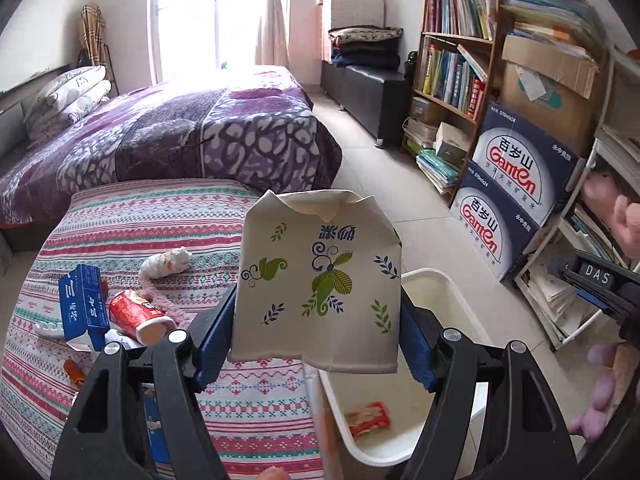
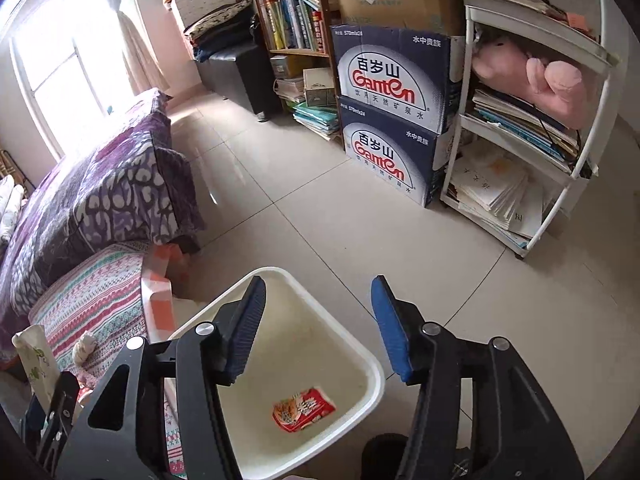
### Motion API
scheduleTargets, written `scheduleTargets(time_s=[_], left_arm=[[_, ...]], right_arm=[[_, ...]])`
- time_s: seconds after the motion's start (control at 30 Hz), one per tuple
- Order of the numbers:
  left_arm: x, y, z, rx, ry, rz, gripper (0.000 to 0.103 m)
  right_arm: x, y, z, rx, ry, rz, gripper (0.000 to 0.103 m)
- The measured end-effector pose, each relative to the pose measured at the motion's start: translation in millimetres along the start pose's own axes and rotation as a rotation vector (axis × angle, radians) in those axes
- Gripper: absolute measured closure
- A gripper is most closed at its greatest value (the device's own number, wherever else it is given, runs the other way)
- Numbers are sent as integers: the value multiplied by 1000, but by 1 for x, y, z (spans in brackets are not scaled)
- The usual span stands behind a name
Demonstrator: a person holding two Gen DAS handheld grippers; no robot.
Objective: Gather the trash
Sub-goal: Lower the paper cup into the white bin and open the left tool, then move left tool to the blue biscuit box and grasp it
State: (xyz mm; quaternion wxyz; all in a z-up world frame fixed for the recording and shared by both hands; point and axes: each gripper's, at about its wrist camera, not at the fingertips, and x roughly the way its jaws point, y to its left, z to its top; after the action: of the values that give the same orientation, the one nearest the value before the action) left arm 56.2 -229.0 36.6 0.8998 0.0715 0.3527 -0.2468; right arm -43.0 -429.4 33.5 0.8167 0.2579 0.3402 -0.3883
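Now the left gripper (image 1: 318,320) pinches a flattened white paper cup with green leaf prints (image 1: 318,276), one blue pad on each side edge. In the left wrist view the cup stands in the middle of the frame, upside down, partly in front of the striped cloth and partly in front of the white plastic bin (image 1: 448,292) at the lower right.

The right gripper (image 2: 318,326) is spread and holds nothing; in its own view it hangs over the white plastic bin (image 2: 360,360), low in the middle of the frame. At the bottom of this bin lies one red snack wrapper (image 2: 304,409).

I judge the cup as very light and soft. It is already crushed, so it bends easily, and a hard squeeze only folds it more. The hold on the two side edges looks good enough, because paper is not slippery against the ribbed pads. When it is let go it may flutter, so a release low over the bin seems safer.

More trash waits on the bed with the pink and green striped cover (image 1: 120,220), at the lower left of the left wrist view: a blue and white carton (image 1: 82,306), a red can-shaped tube (image 1: 138,316) and a crumpled white tissue (image 1: 166,263). The carton is stiff enough to take by its flat sides; the tissue is soft and can be taken anywhere.
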Motion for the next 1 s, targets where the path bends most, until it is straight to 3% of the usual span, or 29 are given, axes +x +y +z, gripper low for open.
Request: scheduleTargets(time_s=[0.1, 0.33, 0.53, 0.8, 1.0], left_arm=[[2, -13, -1, 14, 8, -24, 32], [9, -47, -7, 55, 38, -87, 31], [17, -61, -11, 67, 69, -139, 23], [16, -58, -14, 75, 80, -130, 16], [13, -43, -18, 86, 83, -77, 15]], right_arm=[[1, -11, 2, 16, -4, -18, 46], [-4, -28, 7, 33, -56, -88, 30], [-1, -45, 9, 91, -46, -113, 17], [-1, -41, 7, 91, -55, -128, 9], [0, -29, 3, 70, -39, -123, 8]])
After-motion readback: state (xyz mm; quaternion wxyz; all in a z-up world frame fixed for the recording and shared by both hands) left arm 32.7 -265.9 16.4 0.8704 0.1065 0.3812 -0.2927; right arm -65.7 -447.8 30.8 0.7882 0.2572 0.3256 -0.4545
